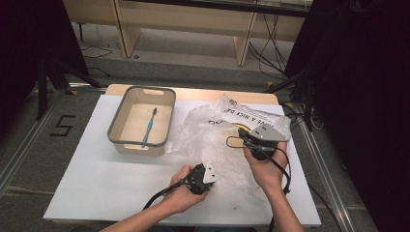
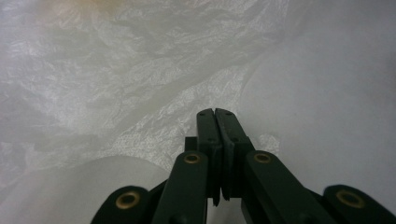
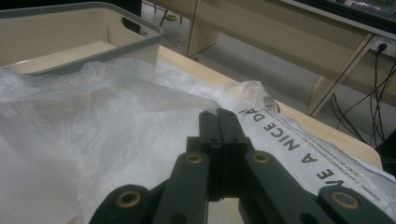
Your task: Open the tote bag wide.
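Both pairs of jaws closed at a crumpled plastic bag on a white bench.

The left gripper (image 2: 217, 112) had its jaws shut at the near edge of the translucent plastic bag (image 1: 217, 140); whether film was pinched could not be told. The right gripper (image 3: 219, 112) was shut above the bag's printed far side. Beyond stood a tray (image 1: 116, 123) holding a blue toothbrush (image 1: 150, 126). Judged step: getting hold of the bag to open it; next, parting its mouth.
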A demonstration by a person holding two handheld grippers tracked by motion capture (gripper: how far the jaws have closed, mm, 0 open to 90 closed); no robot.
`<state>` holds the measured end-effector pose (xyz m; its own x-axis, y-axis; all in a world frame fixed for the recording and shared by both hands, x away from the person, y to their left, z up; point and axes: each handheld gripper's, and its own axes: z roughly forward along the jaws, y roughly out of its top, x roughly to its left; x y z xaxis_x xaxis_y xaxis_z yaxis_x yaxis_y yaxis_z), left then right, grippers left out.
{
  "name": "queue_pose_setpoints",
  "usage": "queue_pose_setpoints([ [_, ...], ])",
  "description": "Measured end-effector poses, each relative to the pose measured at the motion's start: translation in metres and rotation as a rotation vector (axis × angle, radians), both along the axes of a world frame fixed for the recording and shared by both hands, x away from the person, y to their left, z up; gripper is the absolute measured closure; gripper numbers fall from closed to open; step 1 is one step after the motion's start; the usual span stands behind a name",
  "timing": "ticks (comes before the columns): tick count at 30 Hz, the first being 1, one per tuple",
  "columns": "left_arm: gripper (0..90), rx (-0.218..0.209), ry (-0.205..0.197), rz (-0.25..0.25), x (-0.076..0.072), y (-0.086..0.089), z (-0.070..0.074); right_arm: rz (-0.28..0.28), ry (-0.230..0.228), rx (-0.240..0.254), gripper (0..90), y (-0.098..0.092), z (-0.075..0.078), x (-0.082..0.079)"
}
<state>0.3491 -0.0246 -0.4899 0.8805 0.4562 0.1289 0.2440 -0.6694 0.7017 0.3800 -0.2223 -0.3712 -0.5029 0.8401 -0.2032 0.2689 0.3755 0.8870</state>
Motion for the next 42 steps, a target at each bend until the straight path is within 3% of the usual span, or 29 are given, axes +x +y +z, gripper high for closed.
queue_pose_setpoints([
  [5, 82.6, -0.007, -0.004, -0.008, 0.001, 0.002, 0.001, 0.001, 0.002, -0.001, 90.0, 0.0, 0.0, 0.0],
  [11, 65.1, -0.024, -0.026, -0.043, -0.006, 0.004, 0.007, -0.003, 0.003, 0.002, 90.0, -0.001, 0.0, 0.0],
  [13, 58.5, -0.02, -0.027, -0.04, -0.008, 0.007, 0.01, -0.005, 0.002, 0.004, 90.0, -0.002, 0.0, 0.0],
  [22, 39.3, -0.075, -0.048, 0.016, -0.018, 0.029, 0.03, -0.004, 0.005, 0.003, 90.0, -0.002, 0.0, 0.0],
  [29, 34.8, -0.057, -0.06, 0.021, -0.024, 0.047, 0.034, -0.008, 0.007, 0.002, 90.0, -0.003, -0.002, 0.001],
  [42, 32.6, -0.083, -0.071, 0.11, -0.023, 0.088, 0.049, -0.009, 0.015, 0.005, 90.0, -0.003, -0.002, 0.0],
])
